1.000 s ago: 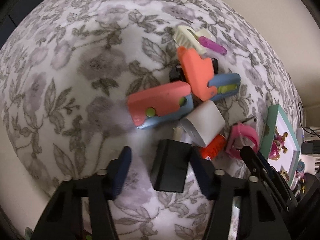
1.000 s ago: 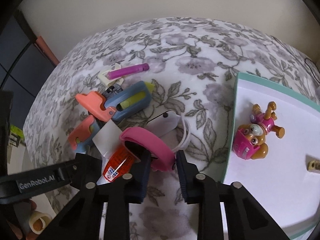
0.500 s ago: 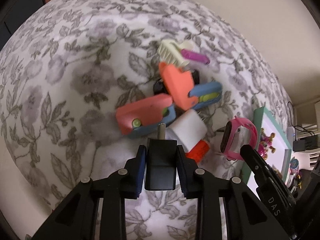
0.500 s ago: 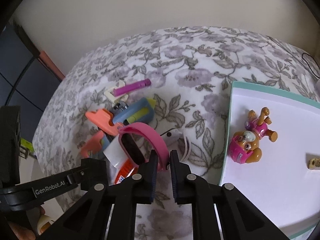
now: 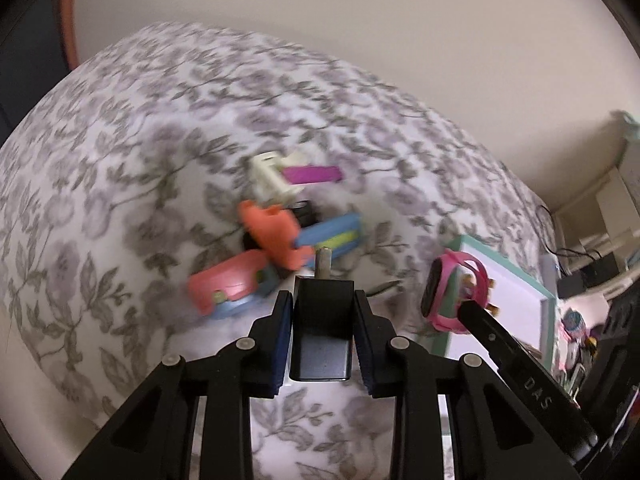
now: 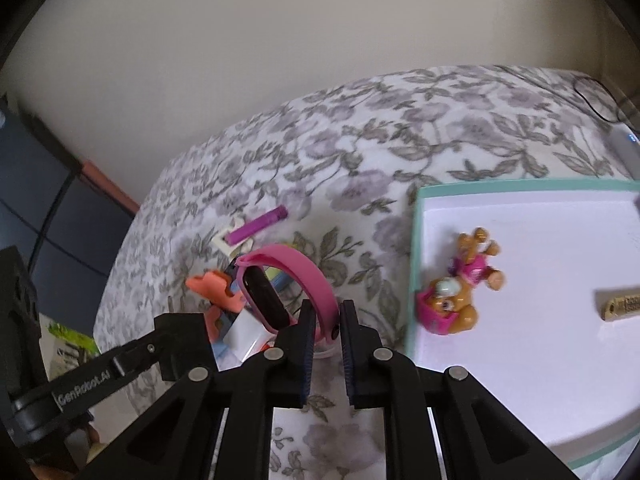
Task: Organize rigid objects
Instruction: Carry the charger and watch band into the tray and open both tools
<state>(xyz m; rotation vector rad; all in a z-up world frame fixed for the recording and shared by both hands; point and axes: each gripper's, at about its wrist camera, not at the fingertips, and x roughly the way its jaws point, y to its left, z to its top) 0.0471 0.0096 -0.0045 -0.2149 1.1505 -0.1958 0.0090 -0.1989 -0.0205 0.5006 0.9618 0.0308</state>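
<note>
Left gripper point(image 5: 322, 312) clamped on black charger block point(image 5: 322, 336), metal prong sticking up front, held clear above floral cloth point(image 5: 120, 160). Right gripper point(image 6: 324, 320) pinched on band of pink watch point(image 6: 288, 284), dark screen facing left, raised off the pile. Below: orange toy piece point(image 5: 272, 236), blue-yellow piece point(image 5: 336, 234), cream comb point(image 5: 268, 178), purple stick point(image 5: 312, 174), white block point(image 6: 244, 334) heaped together. Teal-rimmed tray point(image 6: 414, 264) just right, holding pup figure point(image 6: 456, 292) and small gold piece point(image 6: 620, 304).

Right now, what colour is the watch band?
Pink watch band, clearest in the right wrist view.
</note>
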